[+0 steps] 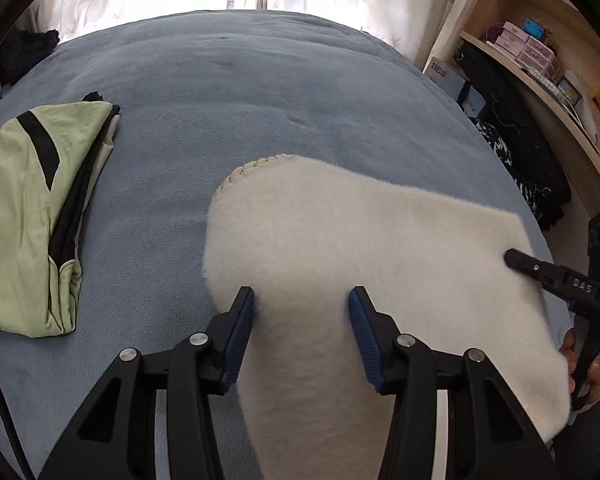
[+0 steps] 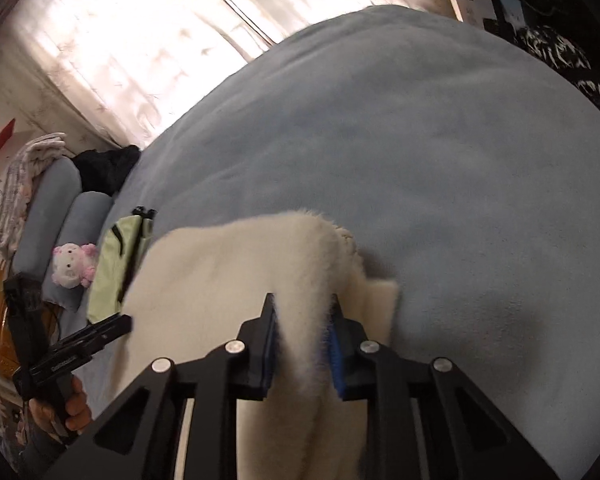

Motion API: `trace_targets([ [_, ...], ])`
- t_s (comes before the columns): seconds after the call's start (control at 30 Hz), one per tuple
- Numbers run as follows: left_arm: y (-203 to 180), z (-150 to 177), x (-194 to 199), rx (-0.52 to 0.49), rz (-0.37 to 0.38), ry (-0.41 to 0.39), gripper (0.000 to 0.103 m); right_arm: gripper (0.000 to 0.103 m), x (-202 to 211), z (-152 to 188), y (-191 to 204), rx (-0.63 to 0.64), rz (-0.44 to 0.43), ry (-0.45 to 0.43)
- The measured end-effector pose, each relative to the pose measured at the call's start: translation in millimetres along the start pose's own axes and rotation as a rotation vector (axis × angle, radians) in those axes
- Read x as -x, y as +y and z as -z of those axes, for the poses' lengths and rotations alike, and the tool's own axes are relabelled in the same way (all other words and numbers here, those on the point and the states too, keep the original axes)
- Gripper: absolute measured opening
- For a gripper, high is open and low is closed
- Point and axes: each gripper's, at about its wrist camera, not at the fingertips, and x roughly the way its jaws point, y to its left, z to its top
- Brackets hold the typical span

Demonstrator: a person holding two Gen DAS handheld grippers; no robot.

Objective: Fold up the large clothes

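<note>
Cream fleece garment (image 1: 340, 240) beside green jacket (image 1: 32, 216)

So the fleece garment (image 1: 340, 248) is on the bed (image 1: 228, 92) near its front edge, with the folded jacket (image 1: 40, 216) well off to its left. Pillows (image 2: 60, 216) and a plush toy (image 2: 74, 266) sit past the jacket, and the shelf unit (image 1: 540, 92) stands right of the bed.

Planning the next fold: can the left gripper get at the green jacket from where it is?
Probably yes: the green jacket lies apart on bare blanket, but the left gripper straddles the white fleece.
</note>
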Motion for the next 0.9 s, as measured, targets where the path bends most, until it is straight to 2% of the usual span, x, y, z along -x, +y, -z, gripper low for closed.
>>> trace_targets([
  [0.07, 4, 1, -4, 0.02, 0.027, -0.002, 0.048, 0.03, -16, 5, -11, -0.014, 0.039, 0.054],
  [0.1, 4, 1, -4, 0.021, 0.03, -0.004, 0.048, 0.03, -17, 8, -13, -0.013, 0.042, 0.058],
  [0.17, 3, 1, -2, 0.01, 0.02, -0.008, 0.05, 0.04, -8, 9, -14, -0.035, 0.043, 0.062],
  [0.23, -1, 2, 6, -0.004, -0.005, -0.012, 0.05, 0.042, 6, 11, -9, -0.03, 0.084, 0.058],
  [0.33, -7, 11, 30, -0.021, -0.015, -0.041, 0.05, 0.042, 46, 27, 13, 0.046, 0.165, -0.015],
  [0.5, -25, 47, 74, -0.027, 0.043, -0.055, 0.048, 0.041, 91, 70, 62, 0.174, 0.125, -0.111],
  [0.57, -34, 64, 83, -0.038, 0.075, -0.038, 0.029, 0.031, 94, 87, 80, 0.201, 0.123, -0.122],
  [0.63, -44, 81, 88, -0.046, 0.107, -0.028, 0.022, 0.022, 93, 101, 86, 0.212, 0.112, -0.107],
  [0.7, -50, 95, 87, -0.052, 0.123, -0.018, 0.02, 0.021, 89, 111, 80, 0.203, 0.123, -0.086],
  [0.73, -53, 101, 84, -0.062, 0.122, -0.012, 0.019, 0.018, 81, 115, 72, 0.19, 0.153, -0.069],
  [0.77, -54, 106, 80, -0.065, 0.107, -0.004, 0.017, 0.006, 79, 119, 62, 0.171, 0.173, -0.06],
  [0.8, -52, 111, 76, -0.06, 0.092, 0.004, 0.017, 0.001, 75, 123, 50, 0.141, 0.196, -0.045],
  [0.83, -47, 115, 70, -0.042, 0.085, 0.018, 0.015, 0.0, 71, 125, 43, 0.122, 0.199, -0.038],
  [0.9, -36, 121, 64, -0.01, 0.105, 0.023, 0.009, 0.0, 73, 131, 22, 0.054, 0.138, -0.029],
])
